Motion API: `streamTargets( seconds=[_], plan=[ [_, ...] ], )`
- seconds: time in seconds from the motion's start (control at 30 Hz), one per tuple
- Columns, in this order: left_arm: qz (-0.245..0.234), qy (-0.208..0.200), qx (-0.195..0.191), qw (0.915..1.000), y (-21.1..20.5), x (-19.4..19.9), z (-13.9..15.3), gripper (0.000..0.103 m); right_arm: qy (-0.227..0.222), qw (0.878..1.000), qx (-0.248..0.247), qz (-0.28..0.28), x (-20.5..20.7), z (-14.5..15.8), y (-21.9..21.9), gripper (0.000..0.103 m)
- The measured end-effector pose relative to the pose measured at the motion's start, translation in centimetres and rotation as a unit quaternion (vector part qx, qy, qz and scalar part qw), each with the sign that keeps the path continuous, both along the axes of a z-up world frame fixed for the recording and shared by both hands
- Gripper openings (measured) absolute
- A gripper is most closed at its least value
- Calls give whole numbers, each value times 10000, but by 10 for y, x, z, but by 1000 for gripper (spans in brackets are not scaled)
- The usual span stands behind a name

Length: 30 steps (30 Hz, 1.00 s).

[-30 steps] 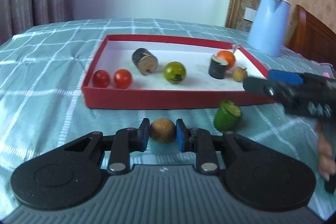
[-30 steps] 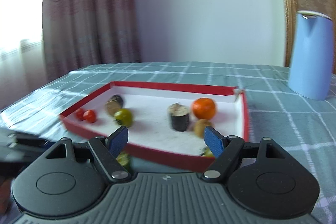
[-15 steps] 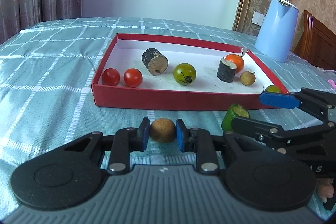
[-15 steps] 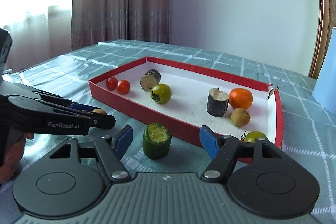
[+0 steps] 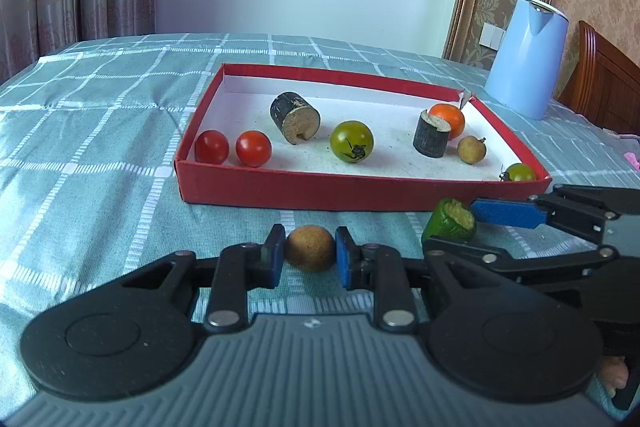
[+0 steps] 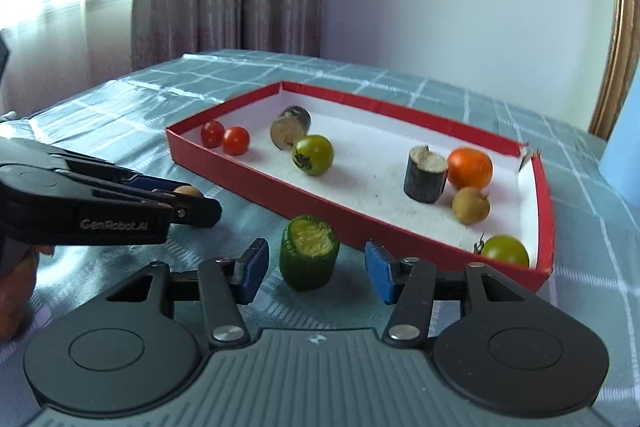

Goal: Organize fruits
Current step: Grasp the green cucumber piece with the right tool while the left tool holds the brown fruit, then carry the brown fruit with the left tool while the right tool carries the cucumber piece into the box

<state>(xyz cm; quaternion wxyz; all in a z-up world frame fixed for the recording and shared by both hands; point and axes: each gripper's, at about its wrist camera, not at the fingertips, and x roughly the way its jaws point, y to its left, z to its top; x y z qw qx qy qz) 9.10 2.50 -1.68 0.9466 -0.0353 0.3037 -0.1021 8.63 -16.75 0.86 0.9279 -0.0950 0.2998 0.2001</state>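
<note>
My left gripper (image 5: 310, 256) is shut on a small round brown fruit (image 5: 310, 248) resting on the tablecloth just in front of the red tray (image 5: 360, 193). To its right a green cut piece (image 6: 308, 251) stands upright on the cloth between the blue pads (image 6: 252, 267) of my right gripper (image 6: 314, 269). Its jaws are closing, with a small gap still showing on each side. In the left wrist view the right gripper (image 5: 450, 229) straddles the green piece (image 5: 450, 225). In the right wrist view the left gripper (image 6: 196, 199) holds the brown fruit (image 6: 188, 192).
The tray (image 6: 280, 211) holds two red tomatoes (image 5: 232, 147), two dark cut stubs (image 5: 296, 117), green tomatoes (image 5: 352, 141), an orange (image 5: 450, 115) and a small brown fruit (image 5: 472, 149). A blue kettle (image 5: 528, 55) and a wooden chair (image 5: 600, 79) stand at the right.
My right gripper came in low from the right around the green piece and its jaws have narrowed. The left gripper has kept its grip on the brown fruit.
</note>
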Motion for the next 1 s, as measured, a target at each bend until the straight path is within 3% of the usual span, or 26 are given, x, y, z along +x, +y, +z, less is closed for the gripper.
streamTargets(
  seconds=[0.23,0.4,0.6,0.77,1.0],
  plan=[
    [-8,-2,16,10000,0,0,0,24,236,9996,167,-77,9,-4,2,44],
    [-10,-2,27,10000,0,0,-1,24,255,9993,264,-26,10,-3,2,31],
    [-9,-2,24,10000,0,0,-1,24,209,9994,289,-31,8,-2,1,30],
    [-38,-92,-60,9999,1,-3,1,24,-169,9990,397,-106,-3,5,-5,30],
    [-159,-761,-117,9969,1,-22,12,24,-736,9954,487,-365,-10,18,-15,30]
  ],
)
